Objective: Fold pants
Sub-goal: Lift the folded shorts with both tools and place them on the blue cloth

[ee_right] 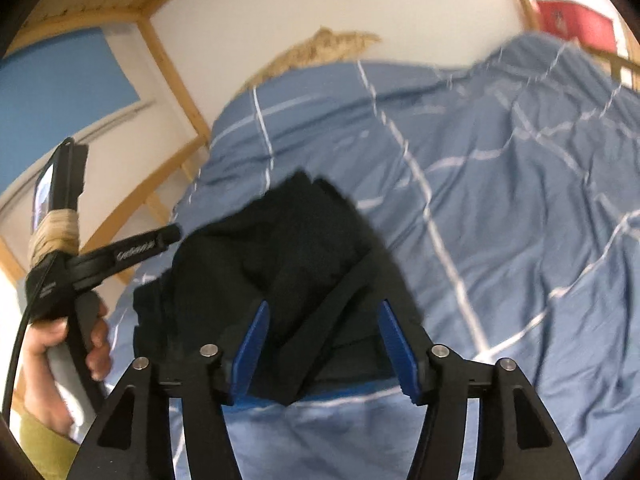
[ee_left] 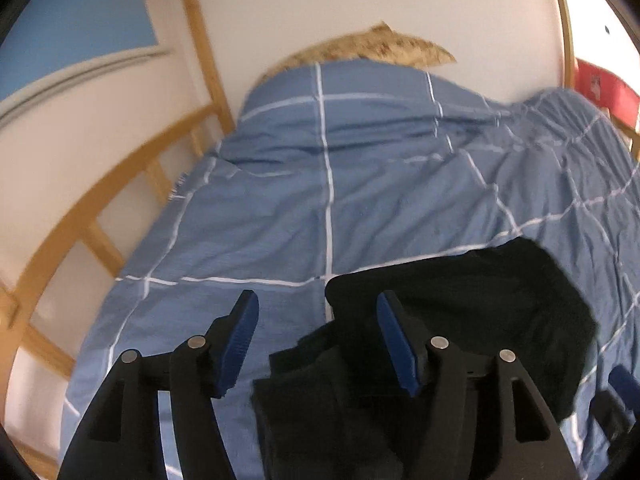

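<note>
Blue duvet [ee_left: 280, 208]; black pants [ee_right: 280, 256] bunched, grippers apart

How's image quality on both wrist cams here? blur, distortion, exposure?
Left wrist: strong fisheye bending of the bed frame, dark corner vignette, mild motion blur on the duvet; black pants show almost no detail. Right wrist: heavier motion smear across the duvet's white lines and the pants' edges; red item blurred.

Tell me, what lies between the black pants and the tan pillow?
Only bare blue checked duvet lies between the black pants and the tan pillow, seen in the left wrist view.
</note>
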{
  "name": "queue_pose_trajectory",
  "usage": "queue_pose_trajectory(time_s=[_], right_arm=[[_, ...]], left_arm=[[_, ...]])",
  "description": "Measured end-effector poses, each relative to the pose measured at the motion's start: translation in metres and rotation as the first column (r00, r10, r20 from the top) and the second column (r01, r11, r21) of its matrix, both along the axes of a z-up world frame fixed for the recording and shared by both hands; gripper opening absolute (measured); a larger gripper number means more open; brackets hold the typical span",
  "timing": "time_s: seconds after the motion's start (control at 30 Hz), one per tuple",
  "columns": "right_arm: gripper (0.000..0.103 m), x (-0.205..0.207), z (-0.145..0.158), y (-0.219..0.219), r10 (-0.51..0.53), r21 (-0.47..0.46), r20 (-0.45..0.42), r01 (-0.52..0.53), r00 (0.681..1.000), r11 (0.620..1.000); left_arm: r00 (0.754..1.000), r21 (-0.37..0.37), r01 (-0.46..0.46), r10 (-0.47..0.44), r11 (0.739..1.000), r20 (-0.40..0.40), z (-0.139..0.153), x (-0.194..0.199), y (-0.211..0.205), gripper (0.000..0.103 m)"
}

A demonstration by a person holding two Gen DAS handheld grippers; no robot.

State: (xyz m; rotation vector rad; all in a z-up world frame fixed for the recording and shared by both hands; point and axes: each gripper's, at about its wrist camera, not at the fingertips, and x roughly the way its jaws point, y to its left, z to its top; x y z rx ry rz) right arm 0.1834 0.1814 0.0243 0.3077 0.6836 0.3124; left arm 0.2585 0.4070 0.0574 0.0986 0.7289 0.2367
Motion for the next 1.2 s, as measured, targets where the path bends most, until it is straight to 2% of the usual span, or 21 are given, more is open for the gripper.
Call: queue_pose_trajectory(time_s=[0.13,0.27,0.4,0.53,0.67,0.83,0.87,0.93,1.03,1.2], right_arm=[[0.062,0.004,0.015,-0.020,0.124,0.022,0.072,-0.126,0.990,0.992],[0.062,0.009,0.018,-0.034,0.215,-0.045,0.116,-0.212,0.970,0.976],[0.062,0.018,0.012,-0.039,0.271,-0.089,0.113,-0.262,0.956,0.961],[0.062,0.028,0.005,-0.041,0.316,-0.043,0.098,-0.313,0.944,0.949],[0.062,0.037,0.001,-0.030,0.352,-0.009,0.093,-0.353,0.931,0.936],[0.061,0.059,-0.009,-0.017,0.338,0.038,0.059,-0.341,0.939,0.939],[0.060,0.060,-0.010,-0.016,0.338,0.035,0.059,-0.340,0.939,0.940],[0.047,0.063,-0.015,-0.010,0.358,0.001,0.039,-0.359,0.933,0.933],[0.042,0.061,-0.024,-0.011,0.339,-0.067,-0.002,-0.338,0.941,0.939],[0.042,0.055,-0.033,-0.022,0.292,-0.075,-0.062,-0.296,0.954,0.952]], left_arm=[[0.996,-0.059,0.061,-0.057,0.996,0.064,0.003,-0.050,-0.010,0.061],[0.994,-0.047,0.085,-0.081,0.995,0.078,-0.016,-0.088,-0.027,0.060],[0.993,-0.009,0.102,-0.101,0.995,0.068,-0.044,-0.107,-0.048,0.060],[0.991,0.043,0.121,-0.123,0.992,0.054,-0.065,-0.109,-0.064,0.060],[0.991,0.016,0.122,-0.123,0.992,0.058,-0.076,-0.100,-0.064,0.058],[0.992,0.022,0.108,-0.110,0.994,0.058,-0.085,-0.094,-0.065,0.051],[0.992,0.030,0.112,-0.114,0.993,0.056,-0.086,-0.095,-0.066,0.051],[0.992,0.053,0.112,-0.115,0.992,0.049,-0.088,-0.096,-0.070,0.051],[0.993,0.029,0.109,-0.110,0.994,0.034,-0.090,-0.095,-0.067,0.051],[0.995,-0.035,0.096,-0.095,0.995,0.019,-0.089,-0.093,-0.060,0.052]])
